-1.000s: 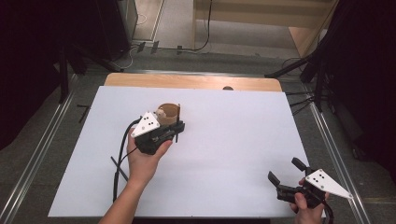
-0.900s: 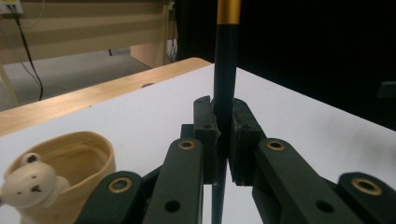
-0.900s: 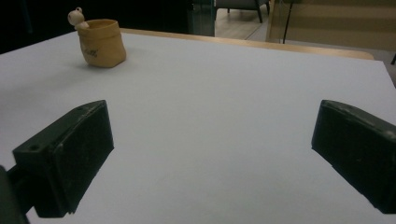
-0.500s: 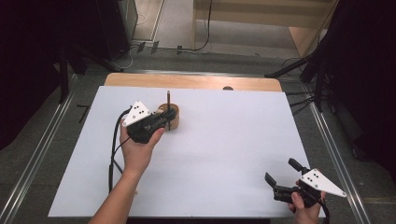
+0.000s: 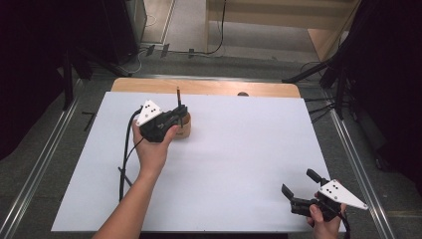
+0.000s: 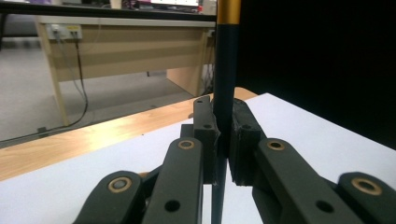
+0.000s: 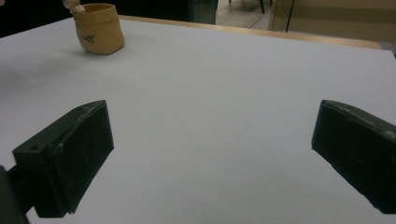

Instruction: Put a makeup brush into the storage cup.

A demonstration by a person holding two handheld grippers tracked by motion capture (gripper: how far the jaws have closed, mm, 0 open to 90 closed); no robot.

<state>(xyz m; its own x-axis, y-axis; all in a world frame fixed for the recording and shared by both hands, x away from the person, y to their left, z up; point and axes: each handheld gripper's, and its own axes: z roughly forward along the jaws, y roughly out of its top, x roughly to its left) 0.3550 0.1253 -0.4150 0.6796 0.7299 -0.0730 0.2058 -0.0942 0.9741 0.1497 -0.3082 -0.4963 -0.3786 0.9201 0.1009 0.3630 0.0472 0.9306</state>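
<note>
- Left gripper (image 5: 180, 115) seen in the high view near 10 o'clock of the white table (image 5: 239, 164), held by the left hand (image 5: 152, 147).
- Jaws of it closed on a thin dark pencil (image 6: 225, 84), clamped between the two pads in the left gripper view.
- Pencil held upright, with a golden band (image 6: 229, 11) near the top, at 12 o'clock of that view.
- In the high view, pencil (image 5: 178, 95) seen rising above the gripper, toward 12 o'clock.
- Small tan pouch (image 5: 185, 124) placed on the table just under and beside the left gripper, partly covered by it; whether pencil tip inside pouch, cannot tell.
- Same pouch (image 7: 99, 28) visible at 11 o'clock of the right gripper view, standing upright on the white surface.
- Right gripper (image 5: 300, 182) found near 5 o'clock of the table in the high view, held by the right hand (image 5: 326, 221), well apart from the pouch.
- Jaws of it wide open, nothing between them but bare table (image 7: 210, 102).
- Wooden edge (image 5: 209, 87) of the table showing at 12 o'clock, beyond the white sheet.
</note>
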